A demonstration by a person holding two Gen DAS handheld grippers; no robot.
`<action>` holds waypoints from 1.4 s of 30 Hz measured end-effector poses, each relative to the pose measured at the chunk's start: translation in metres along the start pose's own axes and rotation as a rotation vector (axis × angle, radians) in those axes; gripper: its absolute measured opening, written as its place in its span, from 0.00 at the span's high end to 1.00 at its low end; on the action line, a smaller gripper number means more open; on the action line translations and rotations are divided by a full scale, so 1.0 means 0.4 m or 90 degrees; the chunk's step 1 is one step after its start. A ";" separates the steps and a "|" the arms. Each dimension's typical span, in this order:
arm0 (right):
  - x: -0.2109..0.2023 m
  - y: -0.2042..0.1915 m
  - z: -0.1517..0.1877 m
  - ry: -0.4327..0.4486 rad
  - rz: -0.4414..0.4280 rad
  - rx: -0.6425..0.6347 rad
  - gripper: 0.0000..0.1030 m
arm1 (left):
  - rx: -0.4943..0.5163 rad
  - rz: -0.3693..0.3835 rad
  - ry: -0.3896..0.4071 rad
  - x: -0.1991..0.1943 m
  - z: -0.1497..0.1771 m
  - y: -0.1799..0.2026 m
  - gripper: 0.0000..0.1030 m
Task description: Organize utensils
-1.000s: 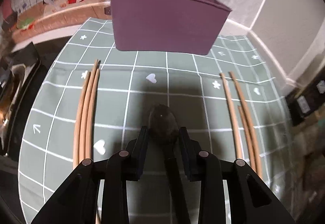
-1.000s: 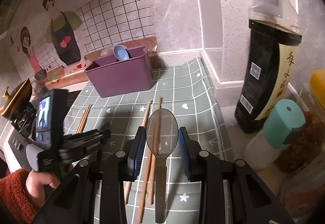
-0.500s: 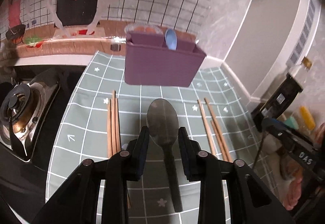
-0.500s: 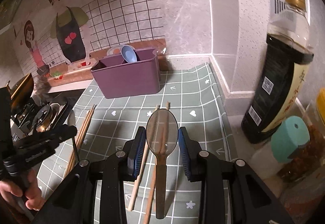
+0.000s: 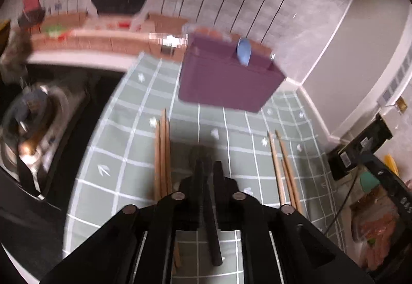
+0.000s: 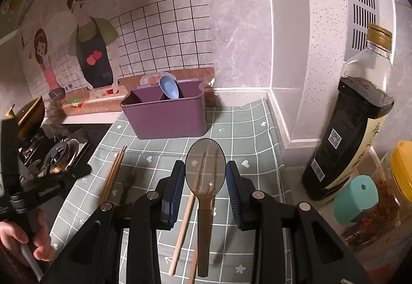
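"What did the counter look like?"

"A grey-green cloth mat with a white grid, hearts and stars (image 6: 244, 129) covered it, running into the corner of a grey marbled wall. A cartoon sticker of two cooks (image 6: 92, 52) filled the back wall. A steel gas burner (image 6: 59, 155) sat off the mat's left edge. On the right stood a tall dark sauce bottle with a gold cap (image 6: 347, 155), a teal-capped container (image 6: 355, 199) and a yellow-lidded jar (image 6: 401, 168)."

"And the utensils?"

"A purple plastic divided caddy (image 6: 167, 119) stood at the back of the mat with a pale blue spoon (image 6: 168, 88) leaning inside it. Two bunches of wooden chopsticks lay flat on the cloth, the left bunch (image 5: 162, 150) and the right bunch (image 5: 280, 160) well apart."

"What were the grippers doing?"

"The right gripper (image 6: 205, 181) was clenched on a translucent brown plastic spoon (image 6: 205, 168), the bowl between its blue pads and the handle hanging above the mat. The left gripper (image 5: 208, 168) was blurred. Its jaws had just been opening a little, yet a dark spoon (image 5: 209, 219) sat edge-on between them, seemingly pinched, clear of the cloth. A bare hand (image 6: 36, 240) gripped that tool's handle."
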State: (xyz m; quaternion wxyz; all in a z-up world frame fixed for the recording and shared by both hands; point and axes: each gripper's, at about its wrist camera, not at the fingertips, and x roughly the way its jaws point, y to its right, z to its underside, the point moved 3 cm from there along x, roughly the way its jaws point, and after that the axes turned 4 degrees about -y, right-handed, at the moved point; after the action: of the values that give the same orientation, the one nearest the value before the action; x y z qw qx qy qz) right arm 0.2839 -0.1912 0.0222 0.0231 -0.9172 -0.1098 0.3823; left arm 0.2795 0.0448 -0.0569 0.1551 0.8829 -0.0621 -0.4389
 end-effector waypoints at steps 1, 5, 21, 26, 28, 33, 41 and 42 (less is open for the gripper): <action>0.001 0.002 0.000 0.000 -0.001 0.003 0.70 | 0.006 -0.007 -0.019 0.027 0.007 0.005 0.83; 0.008 0.008 0.002 -0.003 -0.009 0.010 0.70 | 0.033 -0.041 -0.056 0.109 0.023 0.033 0.70; 0.027 0.020 -0.009 -0.001 -0.004 0.008 0.70 | 0.016 -0.143 -0.072 0.225 -0.012 0.046 0.61; 0.032 0.023 -0.013 -0.001 -0.004 0.012 0.70 | 0.019 -0.141 -0.074 0.226 -0.014 0.041 0.68; 0.030 0.021 -0.016 0.000 -0.005 0.008 0.70 | 0.003 -0.109 -0.073 0.216 -0.017 0.032 0.69; 0.012 0.012 -0.035 0.014 -0.011 -0.006 0.70 | 0.018 -0.085 0.010 0.116 -0.041 0.046 0.69; -0.002 0.020 -0.074 0.019 -0.019 0.009 0.70 | 0.024 -0.049 0.112 -0.046 -0.091 0.063 0.69; -0.004 0.014 -0.080 0.022 -0.017 0.006 0.70 | 0.030 -0.048 0.123 -0.061 -0.099 0.066 0.69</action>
State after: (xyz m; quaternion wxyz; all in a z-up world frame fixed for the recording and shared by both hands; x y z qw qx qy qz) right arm 0.3065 -0.1958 0.0451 0.0346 -0.9221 -0.1200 0.3663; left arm 0.2969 0.0345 -0.0073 0.1231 0.9261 -0.0236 -0.3558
